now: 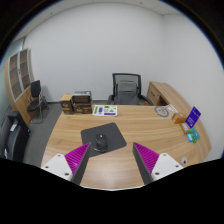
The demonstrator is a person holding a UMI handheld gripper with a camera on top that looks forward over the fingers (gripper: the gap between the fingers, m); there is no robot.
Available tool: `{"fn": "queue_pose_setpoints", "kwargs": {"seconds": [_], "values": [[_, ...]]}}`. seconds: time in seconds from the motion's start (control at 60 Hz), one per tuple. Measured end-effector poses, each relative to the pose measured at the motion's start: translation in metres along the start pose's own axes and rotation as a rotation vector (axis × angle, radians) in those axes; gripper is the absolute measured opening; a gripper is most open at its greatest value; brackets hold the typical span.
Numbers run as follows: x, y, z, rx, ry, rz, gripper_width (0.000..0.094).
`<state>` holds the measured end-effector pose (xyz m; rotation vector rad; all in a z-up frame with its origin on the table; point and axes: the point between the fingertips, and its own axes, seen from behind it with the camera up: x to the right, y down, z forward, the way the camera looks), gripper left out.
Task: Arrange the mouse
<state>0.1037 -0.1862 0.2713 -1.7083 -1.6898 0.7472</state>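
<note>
The gripper (109, 160) is held above the near edge of a wooden table (140, 128), fingers spread wide apart with nothing between them. A black mouse (101, 140) is seen just ahead of the left finger, sitting on a dark mouse pad (106, 136). Farther back, a cardboard box (77, 101) and some papers (105, 110) are laid on the table. Off to the right, a purple box (193, 116) is parked near the edge. A black office chair (125, 88) is tucked in at the far side.
</note>
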Motion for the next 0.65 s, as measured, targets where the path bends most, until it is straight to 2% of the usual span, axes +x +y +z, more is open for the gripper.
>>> {"fn": "queue_pose_setpoints", "kwargs": {"seconds": [0.3,0.65], "values": [[0.036,0.039,-0.084,0.021,0.083,0.027,0.0849],[0.050,0.078,-0.107,0.009,0.115,0.062,0.0852]]}}
